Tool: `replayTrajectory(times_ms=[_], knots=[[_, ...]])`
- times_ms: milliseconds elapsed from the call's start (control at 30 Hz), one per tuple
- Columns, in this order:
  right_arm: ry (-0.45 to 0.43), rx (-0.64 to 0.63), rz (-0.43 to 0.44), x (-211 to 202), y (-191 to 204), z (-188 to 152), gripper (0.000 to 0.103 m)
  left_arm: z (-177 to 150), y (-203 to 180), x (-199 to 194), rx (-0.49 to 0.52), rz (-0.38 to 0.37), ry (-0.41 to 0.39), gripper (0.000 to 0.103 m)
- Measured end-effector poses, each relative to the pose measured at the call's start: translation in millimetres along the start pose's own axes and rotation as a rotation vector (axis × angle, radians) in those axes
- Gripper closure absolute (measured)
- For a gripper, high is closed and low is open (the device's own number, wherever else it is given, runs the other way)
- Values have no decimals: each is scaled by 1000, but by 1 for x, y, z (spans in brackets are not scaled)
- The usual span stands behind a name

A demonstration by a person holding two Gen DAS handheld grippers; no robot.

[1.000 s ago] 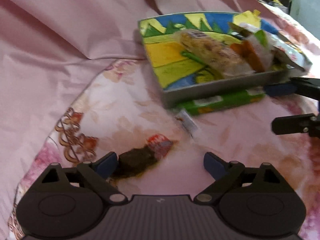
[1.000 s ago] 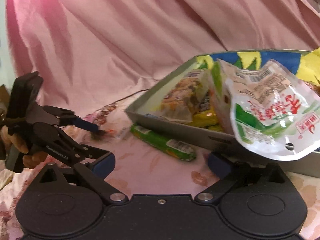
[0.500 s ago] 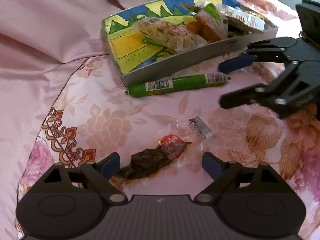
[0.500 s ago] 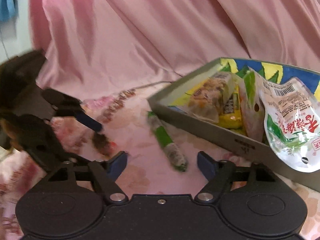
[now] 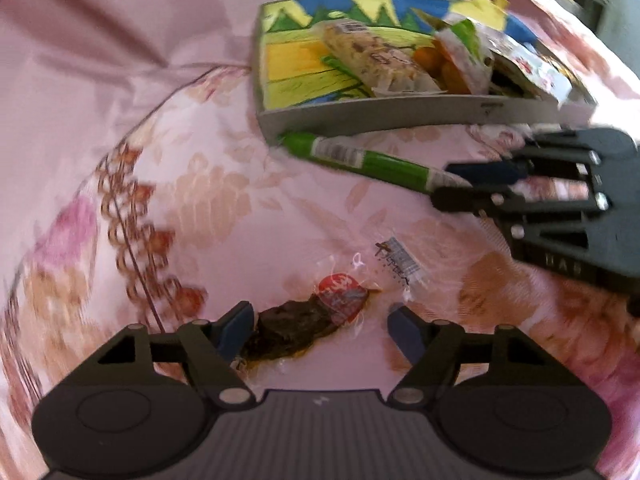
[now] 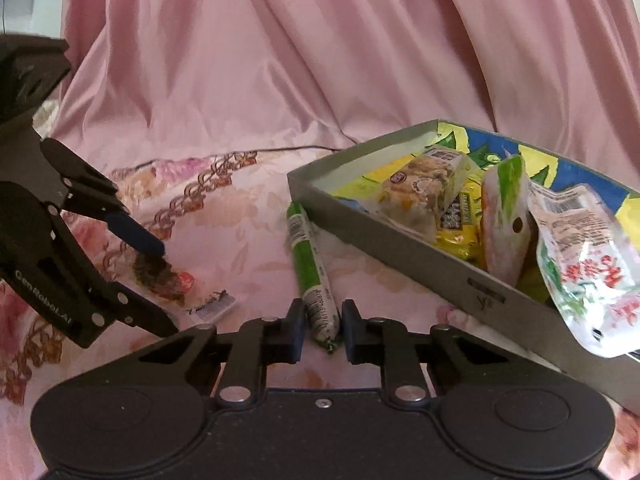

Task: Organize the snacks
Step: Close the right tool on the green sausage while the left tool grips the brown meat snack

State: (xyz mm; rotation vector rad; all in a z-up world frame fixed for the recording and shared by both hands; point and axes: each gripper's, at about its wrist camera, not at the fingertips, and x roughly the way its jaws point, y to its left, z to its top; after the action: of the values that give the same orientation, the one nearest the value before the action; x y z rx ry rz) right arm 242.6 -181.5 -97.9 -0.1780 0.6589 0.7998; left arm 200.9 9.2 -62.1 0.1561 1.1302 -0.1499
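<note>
Having clamped shut, right tongs (image 6: 323, 330) now pinch the green tube-shaped sausage stick (image 6: 310, 276) beside the grey tray's (image 6: 400, 248) wall on the pink floral bedspread (image 6: 240, 248); left tongs (image 5: 320, 330) are closing around the dark clear-wrapped snack (image 5: 296, 326), not yet gripping. Lift comes next, probably.

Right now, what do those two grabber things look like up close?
Both look alike. The left hand-held gripper is matte black plastic with two round discs on its ribbed body, silver rivets, and blue finger pads. The right hand-held gripper matches; white lettering marks their sides.
</note>
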Motion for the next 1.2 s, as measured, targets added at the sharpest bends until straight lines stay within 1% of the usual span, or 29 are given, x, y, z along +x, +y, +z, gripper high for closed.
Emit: replayTrajectory(times_ms=[100, 200, 233, 433, 500, 600, 633, 700, 733, 767, 833, 900, 933, 967, 1033, 1133, 1200], knots=[[30, 2, -25, -14, 5, -6, 84, -8, -10, -7, -87, -1, 11, 25], [60, 28, -56, -28, 6, -13, 84, -22, -22, -14, -172, -43, 12, 19], [69, 45, -62, -33, 6, -16, 84, -25, -26, -15, -190, -51, 8, 19], [119, 88, -102, -70, 18, -41, 84, -53, -52, -28, -218, -66, -21, 19], [133, 101, -108, -82, 24, -48, 84, -56, -54, -31, -215, -76, -27, 15], [148, 111, -119, -95, 33, -57, 84, -61, -53, -34, -208, -90, -45, 14], [150, 112, -124, -98, 35, -60, 84, -61, -52, -35, -198, -93, -53, 13], [147, 116, -132, -101, 37, -64, 83, -63, -55, -37, -155, -75, -81, 9], [141, 122, -130, -101, 37, -64, 81, -64, -58, -38, -107, -52, -100, 8], [133, 130, -127, -102, 36, -64, 77, -65, -61, -39, -61, -28, -113, 5], [121, 148, -122, -100, 34, -64, 73, -70, -70, -37, 53, 24, -134, 5], [110, 158, -119, -98, 33, -65, 69, -75, -79, -33, 141, 42, -140, 5], [102, 158, -118, -97, 33, -66, 66, -78, -81, -31, 171, 33, -147, 5], [93, 154, -117, -96, 34, -66, 62, -80, -81, -29, 181, 18, -152, 5], [70, 138, -122, -94, 35, -66, 58, -81, -80, -26, 178, -17, -163, 5], [43, 94, -148, -89, 39, -66, 58, -79, -76, -22, 172, -54, -164, 4], [32, 91, -160, -87, 38, -66, 57, -79, -72, -21, 177, -72, -158, 4]])
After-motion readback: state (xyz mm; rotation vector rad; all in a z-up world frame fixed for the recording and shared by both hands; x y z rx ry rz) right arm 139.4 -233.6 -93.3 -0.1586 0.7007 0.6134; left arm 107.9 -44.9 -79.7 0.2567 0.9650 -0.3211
